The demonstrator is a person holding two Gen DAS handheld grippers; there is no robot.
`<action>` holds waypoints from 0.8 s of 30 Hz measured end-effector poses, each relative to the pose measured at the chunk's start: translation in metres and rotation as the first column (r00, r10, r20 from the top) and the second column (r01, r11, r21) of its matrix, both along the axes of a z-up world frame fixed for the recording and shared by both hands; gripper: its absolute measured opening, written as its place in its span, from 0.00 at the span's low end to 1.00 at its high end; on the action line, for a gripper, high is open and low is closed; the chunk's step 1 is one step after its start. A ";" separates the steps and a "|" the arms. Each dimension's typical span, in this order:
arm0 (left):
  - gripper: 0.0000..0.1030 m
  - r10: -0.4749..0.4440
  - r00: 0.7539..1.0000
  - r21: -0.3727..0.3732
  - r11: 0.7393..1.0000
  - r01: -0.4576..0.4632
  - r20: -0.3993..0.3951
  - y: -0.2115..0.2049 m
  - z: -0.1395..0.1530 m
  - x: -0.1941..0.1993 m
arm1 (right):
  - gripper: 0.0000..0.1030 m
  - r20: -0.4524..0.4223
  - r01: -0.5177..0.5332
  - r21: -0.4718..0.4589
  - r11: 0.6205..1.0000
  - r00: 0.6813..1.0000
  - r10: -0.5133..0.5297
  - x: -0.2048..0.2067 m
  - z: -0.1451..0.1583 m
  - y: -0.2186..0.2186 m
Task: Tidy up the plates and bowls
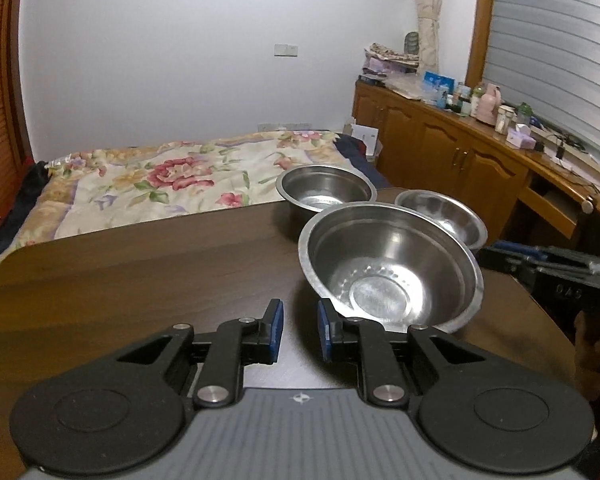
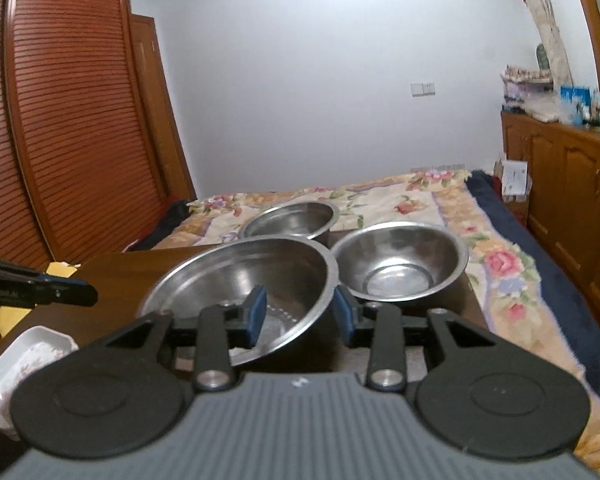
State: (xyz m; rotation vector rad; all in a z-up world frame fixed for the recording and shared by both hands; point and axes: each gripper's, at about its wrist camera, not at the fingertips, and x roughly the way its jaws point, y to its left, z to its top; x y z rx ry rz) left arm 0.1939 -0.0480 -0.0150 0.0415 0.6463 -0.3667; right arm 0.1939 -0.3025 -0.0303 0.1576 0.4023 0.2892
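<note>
While my left tool [image 1: 300, 330] is hanging released above the dark wooden surface [image 1: 148, 280], my right tool [image 2: 300, 314] is straddling, unclenched, the large round steel bowl's [image 2: 244, 280] rim.

Three empty steel bowls [image 1: 392, 264], clustered upright

The three bowls [image 1: 392, 264] are shiny silver. The counter [image 1: 140, 272] is dark brown wood. The tongs [image 1: 300, 330] are black with blue pads [image 1: 277, 328]. The bed cover [image 1: 160, 184] is cream with pink and red flowers and green leaves. The small dish [image 2: 24, 360] is white.
</note>
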 end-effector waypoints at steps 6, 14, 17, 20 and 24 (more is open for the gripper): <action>0.27 0.041 0.999 -0.044 0.998 -0.042 -0.018 -0.006 -0.005 0.017 | 0.38 -0.023 -0.037 0.068 0.997 0.999 0.038 0.015 -0.010 -0.007; 0.35 0.058 0.997 -0.052 0.997 -0.060 -0.047 -0.018 -0.012 0.032 | 0.39 -0.022 -0.075 0.110 0.991 0.997 0.077 0.020 -0.014 -0.009; 0.35 0.057 0.997 -0.053 0.997 -0.059 -0.056 -0.023 -0.014 0.036 | 0.39 -0.023 -0.079 0.127 0.989 0.996 0.082 0.023 -0.014 -0.012; 0.35 0.054 0.996 -0.053 0.997 -0.058 -0.066 -0.026 -0.016 0.040 | 0.39 -0.027 -0.078 0.138 0.987 0.996 0.083 0.026 -0.016 -0.014; 0.35 0.057 0.996 -0.052 0.997 -0.061 -0.072 -0.029 -0.019 0.044 | 0.39 -0.031 -0.080 0.142 0.987 0.996 0.085 0.028 -0.017 -0.015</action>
